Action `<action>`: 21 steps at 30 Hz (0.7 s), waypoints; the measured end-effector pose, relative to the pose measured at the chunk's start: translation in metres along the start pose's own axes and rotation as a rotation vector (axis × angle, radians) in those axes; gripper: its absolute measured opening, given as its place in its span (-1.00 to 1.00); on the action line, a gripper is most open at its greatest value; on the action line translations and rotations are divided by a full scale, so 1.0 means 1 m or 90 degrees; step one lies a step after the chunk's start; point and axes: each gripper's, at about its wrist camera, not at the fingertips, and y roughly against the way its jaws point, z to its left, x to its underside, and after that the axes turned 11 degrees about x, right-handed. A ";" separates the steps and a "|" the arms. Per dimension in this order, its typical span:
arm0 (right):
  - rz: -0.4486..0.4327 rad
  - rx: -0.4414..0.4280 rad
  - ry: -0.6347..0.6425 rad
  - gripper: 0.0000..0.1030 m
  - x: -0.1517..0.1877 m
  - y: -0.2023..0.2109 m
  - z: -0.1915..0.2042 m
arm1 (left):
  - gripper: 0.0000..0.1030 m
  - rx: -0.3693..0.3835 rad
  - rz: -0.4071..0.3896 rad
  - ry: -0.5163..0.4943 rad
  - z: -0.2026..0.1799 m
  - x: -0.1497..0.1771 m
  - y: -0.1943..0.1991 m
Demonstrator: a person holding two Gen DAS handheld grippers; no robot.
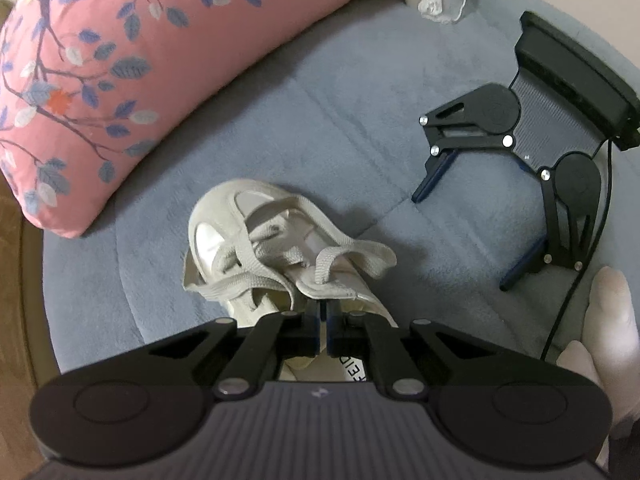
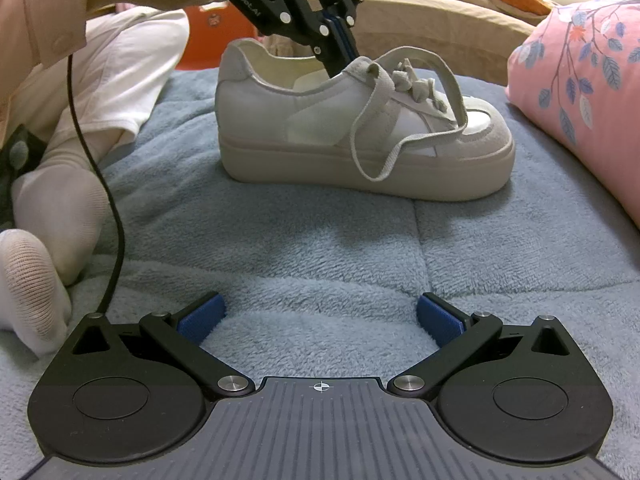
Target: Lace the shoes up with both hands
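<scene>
1. The blue fleece blanket [image 2: 320, 248] covers the bed and carries everything; a pink floral pillow [image 2: 580, 92] lies just past the toe of the shoe.
2. The shoe [image 2: 360, 136], a pale platform sneaker, stands upright on the blanket, toe toward the pillow. Its lace [image 2: 384, 120] is threaded through the eyelets, but the ends hang loose, one long loop drooping down the side to the sole.
3. The left hand-held gripper [image 1: 323, 312] is pressed shut at the top of the shoe's tongue; it appears to pinch the tongue or collar edge, though I cannot tell exactly which.
4. The right hand-held gripper [image 2: 320, 320] hovers low over the blanket, well apart from the shoe, spread wide and empty.
5. Judgement: the shoe is being steadied and tying has not begun. Next, the right gripper should reach the hanging loop and close on it.
</scene>
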 end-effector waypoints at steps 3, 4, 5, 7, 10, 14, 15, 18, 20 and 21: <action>0.000 0.000 0.000 1.00 0.000 0.000 0.000 | -0.96 -0.002 0.028 -0.010 -0.002 0.001 -0.009; 0.000 0.000 0.000 1.00 0.000 0.000 0.000 | -0.96 -0.004 0.031 -0.013 -0.003 0.002 -0.011; 0.000 0.000 0.000 1.00 0.000 0.000 0.000 | -0.96 -0.006 0.032 -0.016 -0.004 0.003 -0.011; 0.000 0.000 0.000 1.00 0.000 0.000 0.000 | -0.96 -0.004 0.032 -0.013 -0.003 0.004 -0.011; 0.000 0.000 0.000 1.00 0.000 0.000 0.000 | -0.96 -0.001 0.037 -0.006 -0.003 0.007 -0.012; 0.000 0.000 0.000 1.00 0.000 0.000 0.000 | -1.00 0.009 0.055 -0.001 -0.003 0.013 -0.015; 0.000 0.000 0.000 1.00 0.000 0.000 0.000 | -1.00 0.018 0.064 0.006 -0.002 0.015 -0.018; 0.000 0.000 0.000 1.00 0.000 0.000 0.000 | -1.00 0.029 0.068 0.022 0.000 0.020 -0.017; 0.000 0.000 0.000 1.00 0.000 0.000 0.000 | -1.00 0.027 0.055 0.018 -0.003 0.022 -0.010; 0.000 0.000 0.000 1.00 0.000 0.000 0.000 | -0.98 0.024 0.042 0.012 -0.006 0.022 -0.004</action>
